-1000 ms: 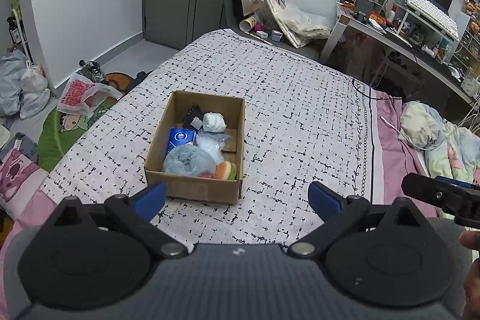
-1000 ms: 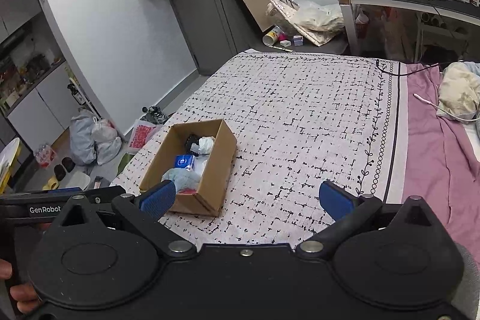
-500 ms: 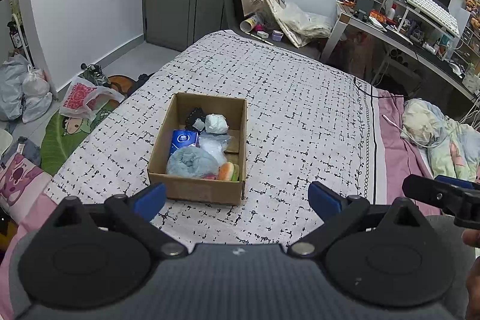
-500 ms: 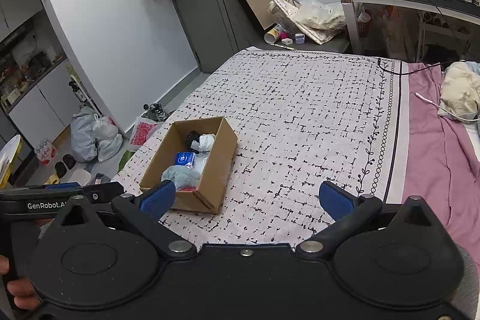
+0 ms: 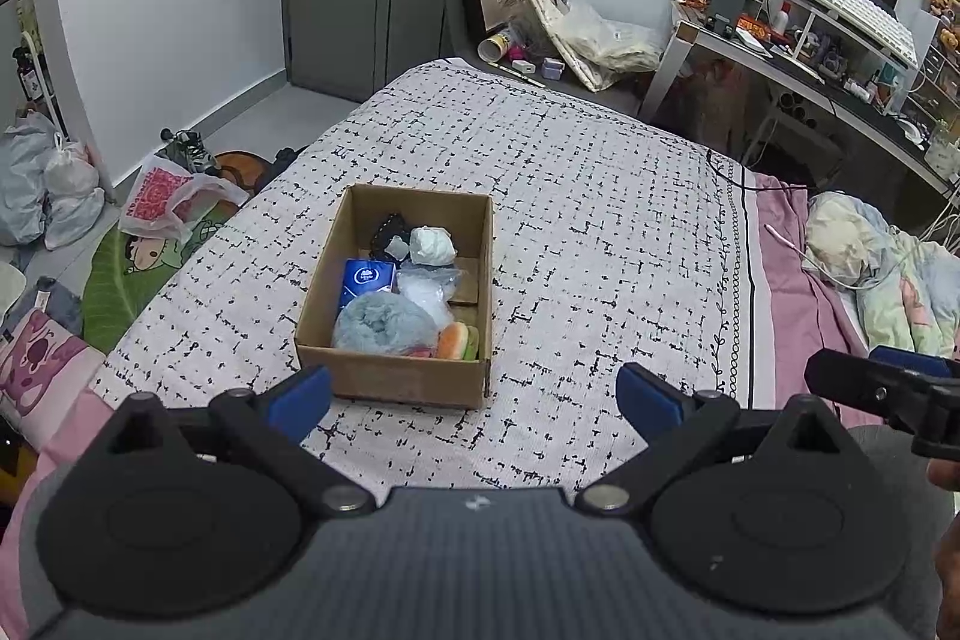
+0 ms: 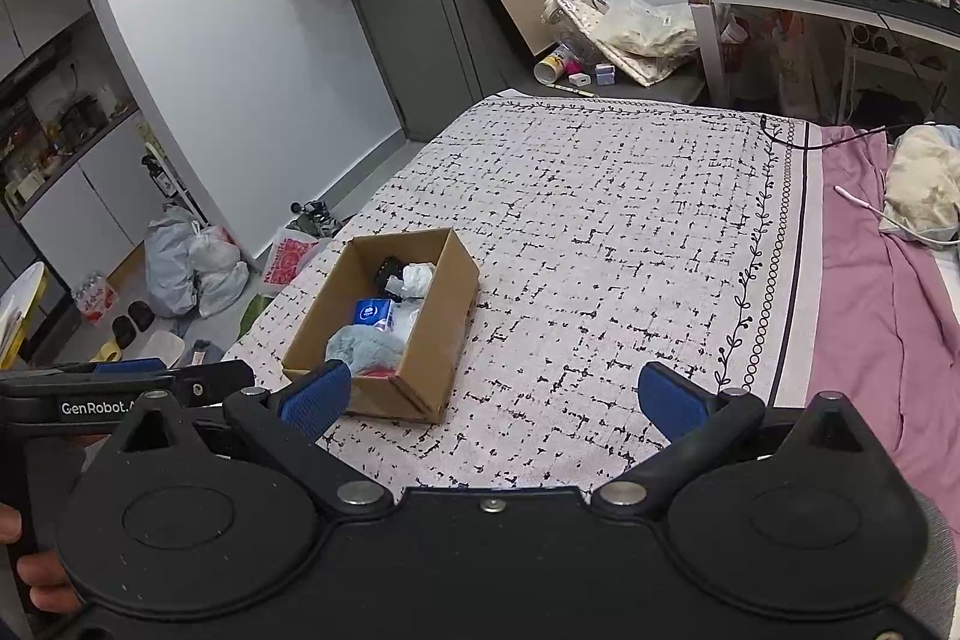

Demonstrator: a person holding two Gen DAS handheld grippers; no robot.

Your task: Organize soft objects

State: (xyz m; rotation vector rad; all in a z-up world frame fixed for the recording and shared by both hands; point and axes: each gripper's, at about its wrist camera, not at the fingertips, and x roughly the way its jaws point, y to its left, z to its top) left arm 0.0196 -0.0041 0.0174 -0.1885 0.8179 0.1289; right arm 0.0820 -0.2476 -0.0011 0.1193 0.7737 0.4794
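An open cardboard box (image 5: 393,379) stands on the white black-patterned bedspread (image 5: 588,232). Inside lie a fluffy blue-grey bundle (image 5: 384,323), a blue packet (image 5: 366,281), a white wad (image 5: 431,245), a clear bag (image 5: 427,289), a dark item (image 5: 387,229) and an orange-green soft toy (image 5: 457,341). My left gripper (image 5: 474,397) is open and empty, held above the bed just short of the box. My right gripper (image 6: 495,397) is open and empty, right of the box (image 6: 414,388); the bundle (image 6: 360,347) shows there too.
A pink sheet (image 5: 798,292) and a crumpled blanket (image 5: 888,268) lie to the right. A desk (image 5: 840,58) with a keyboard and monitor stands at the back right. Bags (image 5: 54,184) and a floor mat (image 5: 126,268) lie left of the bed.
Both grippers have drawn back slightly and risen; the box sits a little further off in both views. Nothing was grasped or let go.
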